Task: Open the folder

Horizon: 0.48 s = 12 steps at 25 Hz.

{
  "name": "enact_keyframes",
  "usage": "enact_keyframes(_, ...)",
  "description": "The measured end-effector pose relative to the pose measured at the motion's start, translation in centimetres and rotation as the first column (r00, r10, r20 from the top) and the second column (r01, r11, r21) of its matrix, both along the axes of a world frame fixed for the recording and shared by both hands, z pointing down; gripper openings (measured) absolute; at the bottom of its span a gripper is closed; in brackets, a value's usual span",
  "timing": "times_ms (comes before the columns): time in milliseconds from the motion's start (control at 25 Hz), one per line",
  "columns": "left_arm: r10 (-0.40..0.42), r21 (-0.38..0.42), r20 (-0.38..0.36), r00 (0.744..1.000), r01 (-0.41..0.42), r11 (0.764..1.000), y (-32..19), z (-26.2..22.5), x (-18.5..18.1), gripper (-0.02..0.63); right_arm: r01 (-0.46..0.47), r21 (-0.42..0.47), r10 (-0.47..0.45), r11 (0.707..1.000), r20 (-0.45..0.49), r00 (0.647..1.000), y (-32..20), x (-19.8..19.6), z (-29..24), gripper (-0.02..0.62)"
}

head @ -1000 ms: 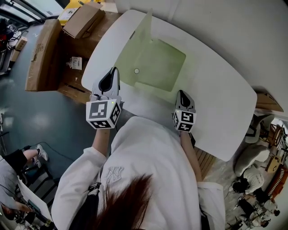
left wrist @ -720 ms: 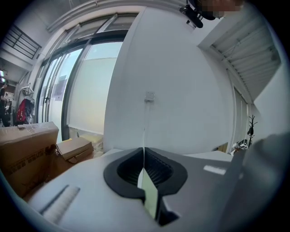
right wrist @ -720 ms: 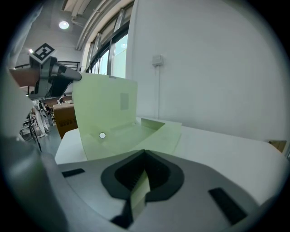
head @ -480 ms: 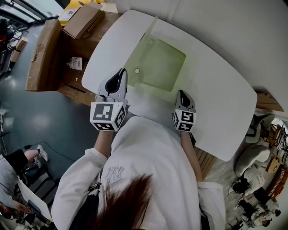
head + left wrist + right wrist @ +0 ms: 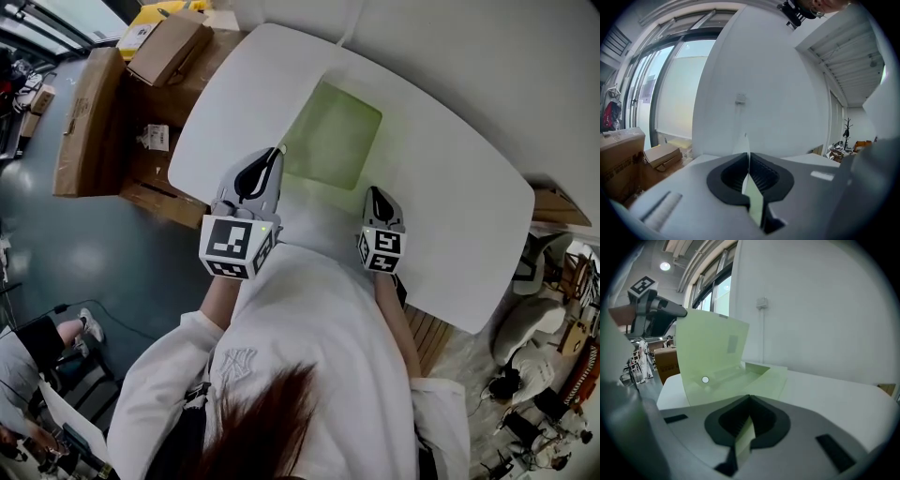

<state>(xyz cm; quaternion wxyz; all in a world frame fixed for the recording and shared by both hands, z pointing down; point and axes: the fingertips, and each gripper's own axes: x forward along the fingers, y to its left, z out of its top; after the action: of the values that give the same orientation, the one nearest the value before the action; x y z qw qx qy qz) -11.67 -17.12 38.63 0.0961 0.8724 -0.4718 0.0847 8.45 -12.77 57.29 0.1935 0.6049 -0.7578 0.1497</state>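
A white table [image 5: 459, 202] stands just beside brown cardboard boxes [image 5: 169, 45] (one long, one smaller and squarer).

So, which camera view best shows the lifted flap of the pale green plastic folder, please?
The right gripper view: the lifted pale green flap faces the camera broadside, white snap button included. The left gripper view shows only its edge pinched between the jaws; the head view sees it nearly edge-on.

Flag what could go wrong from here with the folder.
1. The left gripper pinches only a thin edge of the cover; it could slip out and drop shut.
2. The cover stands roughly upright, so if released it could tip either way.
3. The right gripper clamps just the near edge of the folder, which may lift or slide on the table.
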Motion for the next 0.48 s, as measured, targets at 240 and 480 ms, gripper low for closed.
enact_keyframes(240, 0.068, -0.012, 0.013, 0.998, -0.068, 0.998, 0.8, 0.5, 2.2, 0.012, -0.005, 0.003, 0.005, 1.000, 0.005, 1.000, 0.1, 0.1, -0.1, 0.006)
enact_keyframes(480, 0.185, -0.016, 0.077, 0.980, -0.184, 0.983, 2.2, 1.9, 5.4, 0.013, -0.010, 0.008, 0.010, 1.000, 0.016, 1.000, 0.0, 0.0, -0.1, 0.006)
